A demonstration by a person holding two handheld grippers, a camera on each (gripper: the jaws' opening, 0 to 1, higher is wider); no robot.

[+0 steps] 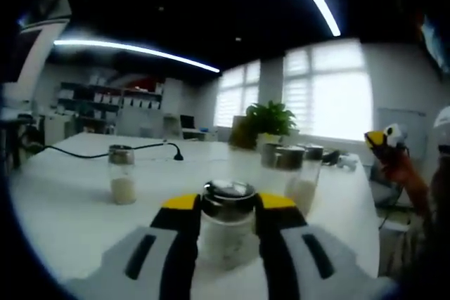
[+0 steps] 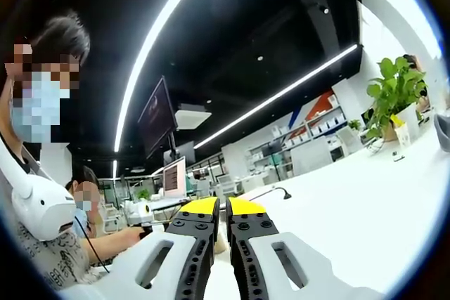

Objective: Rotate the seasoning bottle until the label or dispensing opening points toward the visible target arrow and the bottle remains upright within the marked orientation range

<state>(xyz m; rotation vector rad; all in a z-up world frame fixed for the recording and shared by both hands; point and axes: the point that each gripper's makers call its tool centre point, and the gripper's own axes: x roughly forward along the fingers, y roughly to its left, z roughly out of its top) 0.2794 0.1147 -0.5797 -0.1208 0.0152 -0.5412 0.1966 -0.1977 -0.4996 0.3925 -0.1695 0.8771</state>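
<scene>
At the lower centre of the left gripper view, a clear glass seasoning bottle with a shiny metal cap [image 1: 227, 226] stands upright on the white worktop [image 1: 63, 209], holding white powder in its lower part. The left gripper [image 1: 226, 205] has its yellow-tipped black fingers [image 1: 181, 210] closed against the bottle's two sides, just below the cap. Left of it, well apart, stands a second glass shaker with a metal lid [image 1: 121, 175], about a third full of pale grains. Just right of the held bottle, further back, are two more metal-capped glass jars [image 1: 295, 173], touching or nearly so. A potted green plant [image 1: 267, 123] sits behind them.

In the right gripper view, the right gripper [image 2: 214, 207] has its fingers nearly together with only a thin slit between them, gripping nothing, above the worktop.
</scene>
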